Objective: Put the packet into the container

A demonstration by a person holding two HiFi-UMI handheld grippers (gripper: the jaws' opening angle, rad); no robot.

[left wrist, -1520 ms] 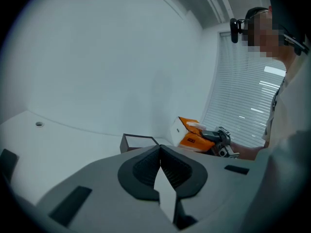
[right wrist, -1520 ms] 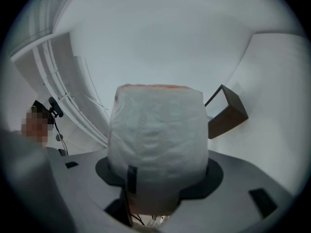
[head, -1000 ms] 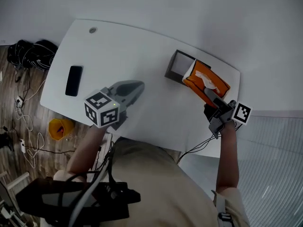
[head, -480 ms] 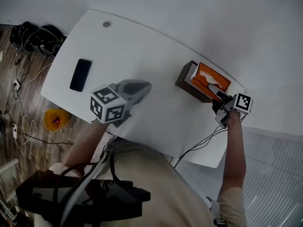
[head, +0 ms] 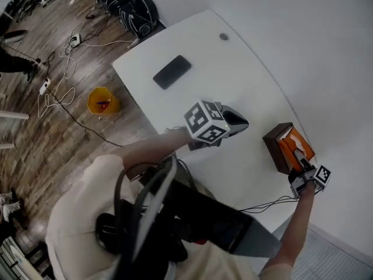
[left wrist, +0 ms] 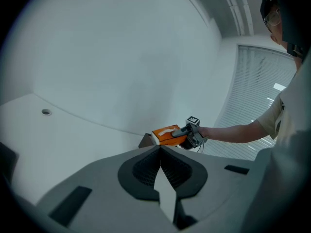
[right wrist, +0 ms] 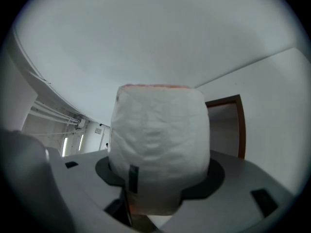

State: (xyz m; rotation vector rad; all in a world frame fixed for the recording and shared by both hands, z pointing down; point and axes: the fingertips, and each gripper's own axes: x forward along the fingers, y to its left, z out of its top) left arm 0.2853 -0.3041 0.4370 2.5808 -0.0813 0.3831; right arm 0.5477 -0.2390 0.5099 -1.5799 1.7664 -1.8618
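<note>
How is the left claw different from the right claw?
The left claw is shut on nothing; the right claw grips the orange and white packet. The left claw is over bare white table, away from the dark brown box; the right claw is right at that box. Both carry a black-and-white marker cube.

A black phone (head: 172,72) lay flat on the white table (head: 233,80), apart from a small round grommet (head: 224,37); a yellow bucket (head: 101,100) stood on the wooden floor (head: 46,144) among loose cables (head: 51,98); black bags (head: 129,6) sat beyond the table's corner.
</note>
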